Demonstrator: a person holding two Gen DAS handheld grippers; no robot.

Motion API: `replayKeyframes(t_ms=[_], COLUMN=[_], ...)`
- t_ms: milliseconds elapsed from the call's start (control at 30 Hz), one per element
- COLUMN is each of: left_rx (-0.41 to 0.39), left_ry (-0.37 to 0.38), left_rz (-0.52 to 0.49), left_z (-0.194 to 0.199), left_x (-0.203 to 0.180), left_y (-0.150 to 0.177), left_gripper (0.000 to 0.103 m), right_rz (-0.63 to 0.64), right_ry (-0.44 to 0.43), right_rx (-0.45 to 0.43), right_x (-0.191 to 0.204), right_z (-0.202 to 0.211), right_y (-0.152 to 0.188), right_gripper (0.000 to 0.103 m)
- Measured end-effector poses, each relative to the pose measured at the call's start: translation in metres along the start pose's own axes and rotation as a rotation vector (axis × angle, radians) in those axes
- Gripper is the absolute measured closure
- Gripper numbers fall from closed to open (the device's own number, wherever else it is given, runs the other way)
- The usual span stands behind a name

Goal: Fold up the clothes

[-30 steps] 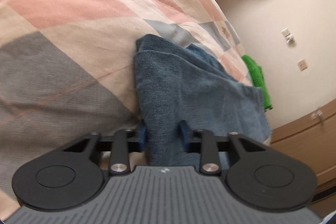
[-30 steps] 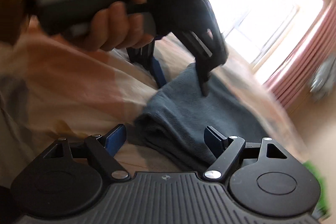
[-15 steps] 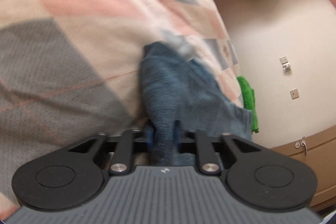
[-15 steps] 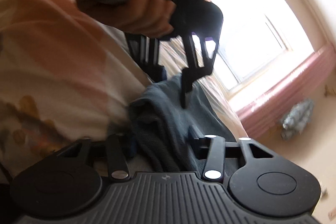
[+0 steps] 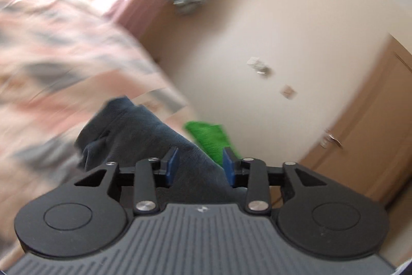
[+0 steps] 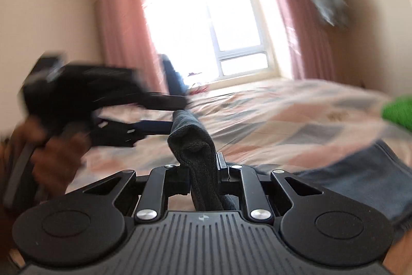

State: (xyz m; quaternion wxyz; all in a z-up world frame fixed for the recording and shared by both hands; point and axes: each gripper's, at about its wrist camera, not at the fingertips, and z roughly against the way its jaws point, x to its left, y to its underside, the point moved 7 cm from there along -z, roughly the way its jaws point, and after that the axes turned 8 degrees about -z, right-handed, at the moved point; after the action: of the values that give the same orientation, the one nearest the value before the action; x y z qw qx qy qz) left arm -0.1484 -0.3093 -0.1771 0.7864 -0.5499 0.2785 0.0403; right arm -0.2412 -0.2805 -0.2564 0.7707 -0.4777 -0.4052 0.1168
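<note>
Between the jaws of the right gripper (image 6: pixel 203 172), which have just been closing, a bunched fold of the dark blue towel (image 6: pixel 195 146) is clamped and lifted above the bed (image 6: pixel 270 115). Beside it, the left gripper (image 5: pixel 200 166) has just been opening; its blue pads (image 5: pixel 172 165) stand apart with the towel (image 5: pixel 144 130) between them, not visibly pressed. A hand (image 6: pixel 51 153) holds that gripper. Farther off lie a green cloth (image 5: pixel 208 135), pink curtains (image 6: pixel 121 25) and a bright window (image 6: pixel 219 25). No containers show.
</note>
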Motion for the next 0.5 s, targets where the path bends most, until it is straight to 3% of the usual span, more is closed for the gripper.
replayKeyframes(t_ms=[100,233,333,400,500], left_rx=[0.059,0.269,0.397,0.396,0.343], left_ry=[0.018,-0.03,-0.06,-0.071,-0.07], left_rz=[-0.1,-0.022,0.127,0.212,0.281], left_z=[-0.039,-0.11,-0.153,-0.162,-0.158], left_x=[-0.024,-0.003,0.023,0.035,0.045], left_y=[0.011,0.074,0.127,0.145,0.146], left_gripper=[0.068,0.068,0.069,0.068,0.067], right_rz=[-0.256,-0.456,-0.648,-0.721,-0.745], right_ry=[0.035,0.162,0.247,0.225,0.169], right_rx=[-0.077,-0.156,-0.035,-0.007,-0.025], right_x=[-0.082,-0.2,-0.284,-0.297,-0.301], right_z=[0.024,0.05,0.033,0.037,0.042], right_y=[-0.039,-0.064,-0.033,0.001,0.002], right_gripper=[0.086,0.086,0.085,0.086,0.085])
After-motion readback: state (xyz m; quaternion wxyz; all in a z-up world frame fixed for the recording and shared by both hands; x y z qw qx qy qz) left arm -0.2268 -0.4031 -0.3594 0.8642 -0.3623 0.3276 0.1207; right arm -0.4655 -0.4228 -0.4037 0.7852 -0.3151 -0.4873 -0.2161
